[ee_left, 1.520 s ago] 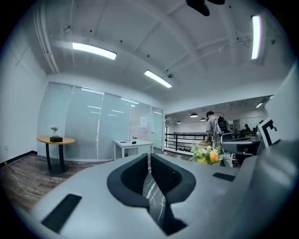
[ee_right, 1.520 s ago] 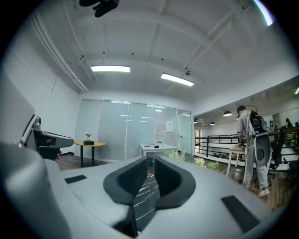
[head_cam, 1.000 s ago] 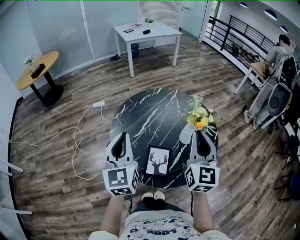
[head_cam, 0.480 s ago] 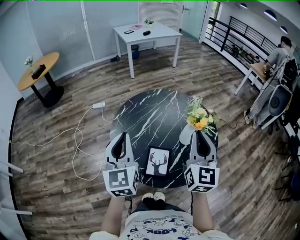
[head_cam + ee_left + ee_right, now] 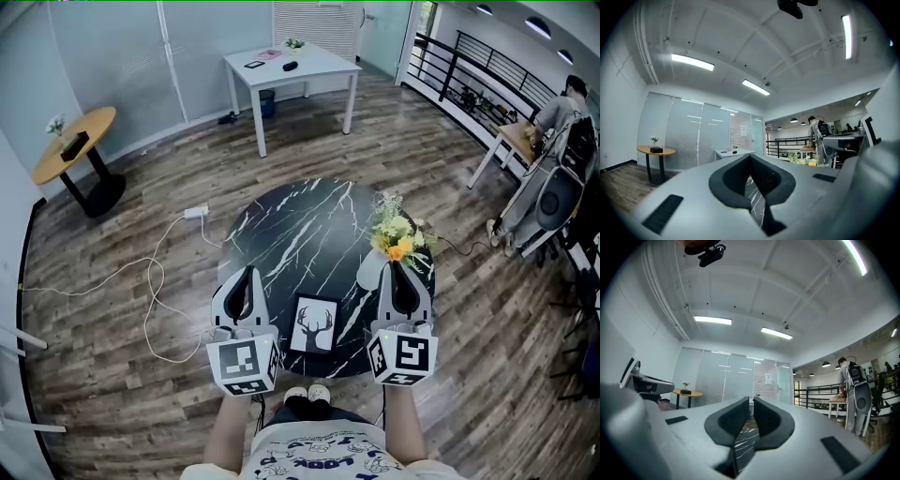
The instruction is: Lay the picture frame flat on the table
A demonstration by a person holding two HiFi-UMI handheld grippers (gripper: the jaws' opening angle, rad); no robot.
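A picture frame (image 5: pixel 314 326) with a black deer silhouette on white sits at the near edge of the round black marble table (image 5: pixel 309 234); from above I cannot tell whether it stands or lies flat. My left gripper (image 5: pixel 247 279) is held level to the frame's left, jaws shut with nothing between them. My right gripper (image 5: pixel 397 272) hovers to the frame's right, also shut and empty. In the left gripper view the left gripper (image 5: pixel 750 161) points over the marble top. In the right gripper view the right gripper (image 5: pixel 750 405) does the same.
A white vase of yellow flowers (image 5: pixel 396 236) stands on the table by the right gripper. A white cable and power strip (image 5: pixel 195 210) lie on the wooden floor at left. A white desk (image 5: pixel 291 66) is beyond, a round wooden table (image 5: pixel 77 141) far left, a person (image 5: pixel 553 122) far right.
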